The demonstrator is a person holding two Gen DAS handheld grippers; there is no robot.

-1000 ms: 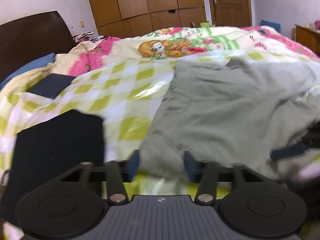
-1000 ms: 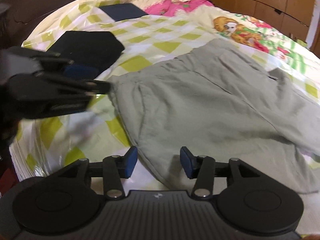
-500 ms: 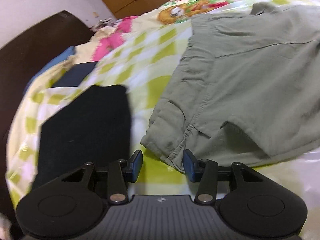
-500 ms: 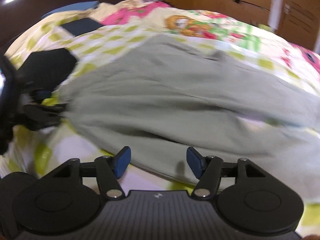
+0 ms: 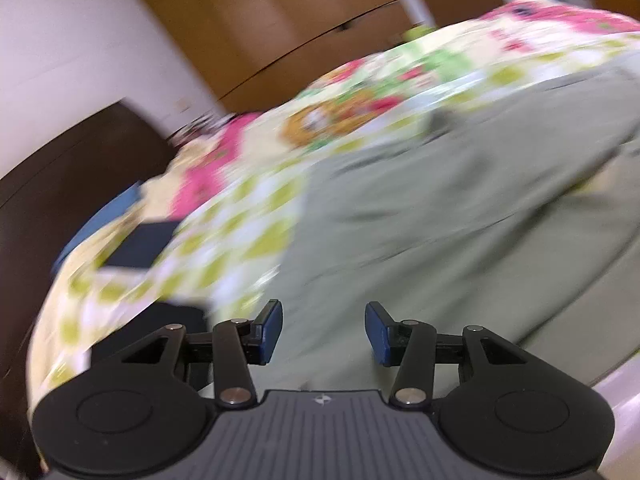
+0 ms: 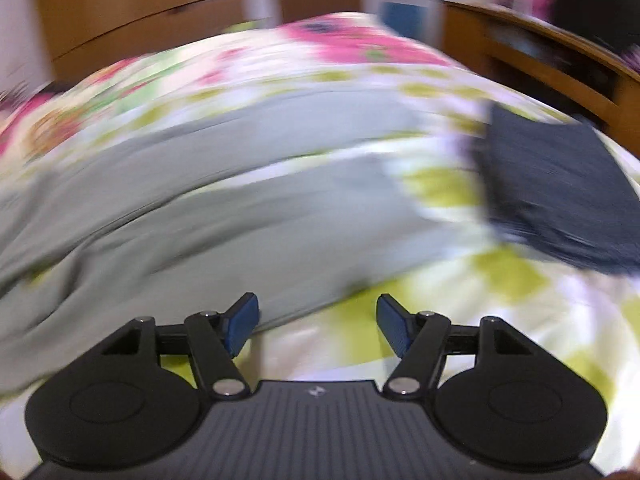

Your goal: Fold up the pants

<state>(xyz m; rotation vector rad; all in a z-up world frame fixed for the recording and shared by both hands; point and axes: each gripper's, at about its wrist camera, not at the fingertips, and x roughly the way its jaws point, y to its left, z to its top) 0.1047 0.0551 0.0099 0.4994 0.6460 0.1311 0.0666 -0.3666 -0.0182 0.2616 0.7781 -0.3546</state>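
Currently both frames motion-blurred. Grey-green pants (image 5: 460,216) spread flat on patterned bedspread (image 6: 500,280), long axis running crosswise ahead of both claws. Left gripper (image 5: 323,330) directly over fabric, pads apart, clamping nothing. Right gripper (image 6: 317,322) at pants' near edge, cloth ahead-left, bare bedspread under right pad; jaws opening, gripping nothing. Dark folded garment (image 6: 560,188) ahead-right. Left claw nearer cloth; likely next: right shifts left to hem.

The pants (image 5: 440,216), a plain grey-green pair, lie unfolded and spread flat with loose wrinkles on the checked yellow-green bedspread (image 6: 500,280), their two legs side by side with a narrow gap between them, one hem end near the bed's front edge.
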